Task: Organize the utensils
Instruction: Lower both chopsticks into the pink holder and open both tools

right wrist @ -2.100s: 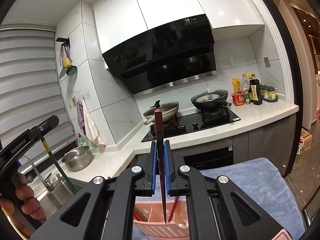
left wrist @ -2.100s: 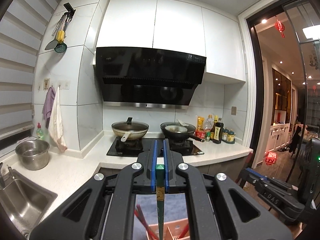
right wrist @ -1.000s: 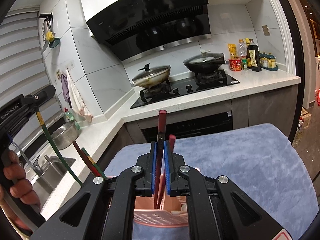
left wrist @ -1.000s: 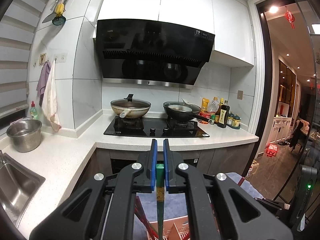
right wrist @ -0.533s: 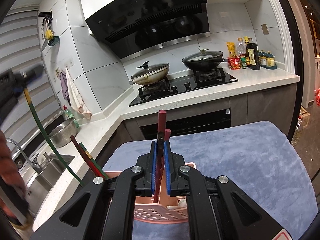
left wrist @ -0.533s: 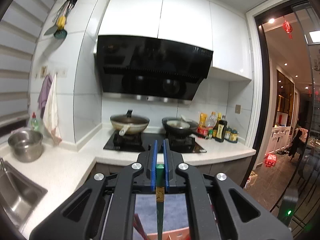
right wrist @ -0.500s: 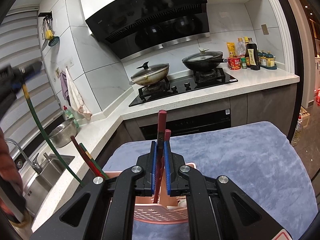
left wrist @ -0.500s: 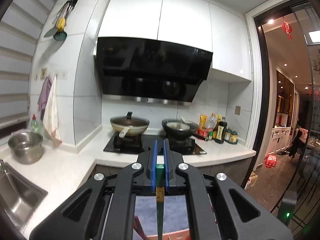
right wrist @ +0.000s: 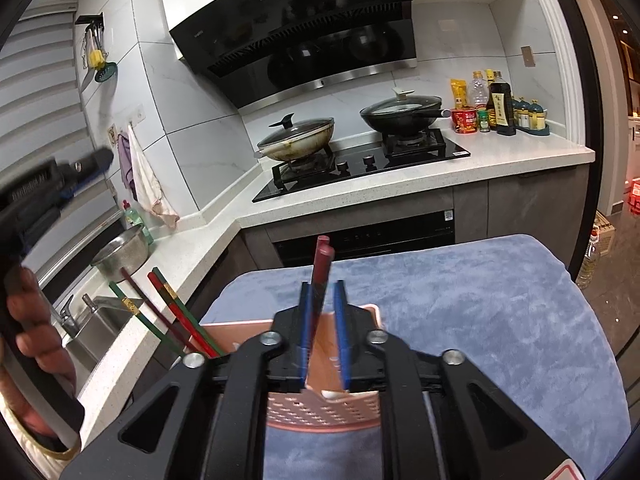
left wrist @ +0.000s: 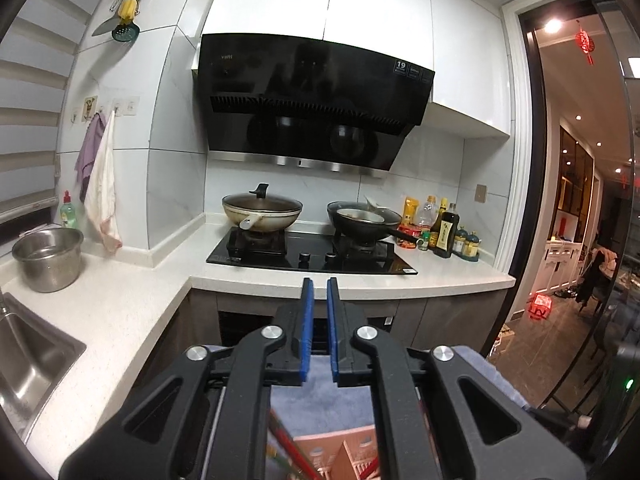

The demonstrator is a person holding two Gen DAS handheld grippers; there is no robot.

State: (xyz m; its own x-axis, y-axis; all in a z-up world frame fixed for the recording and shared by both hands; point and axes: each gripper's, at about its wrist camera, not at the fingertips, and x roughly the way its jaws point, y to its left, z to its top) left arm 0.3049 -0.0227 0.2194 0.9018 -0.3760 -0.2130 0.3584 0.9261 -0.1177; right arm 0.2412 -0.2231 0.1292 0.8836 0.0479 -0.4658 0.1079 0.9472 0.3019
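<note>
The left gripper [left wrist: 320,332], black with blue rubber-lined fingers, stands parted with nothing between them, above a pink perforated plastic utensil basket [left wrist: 340,454]. The right gripper [right wrist: 323,332] is parted too; two dark red lacquered chopsticks [right wrist: 322,268] rise loosely through the gap, leaning toward the left pad, standing in that basket [right wrist: 320,408]. Slim green and red chopsticks [right wrist: 168,312] lean out of the basket's left compartment. The basket rests on a plush blue-grey cloth [right wrist: 480,320] covering the tabletop.
</note>
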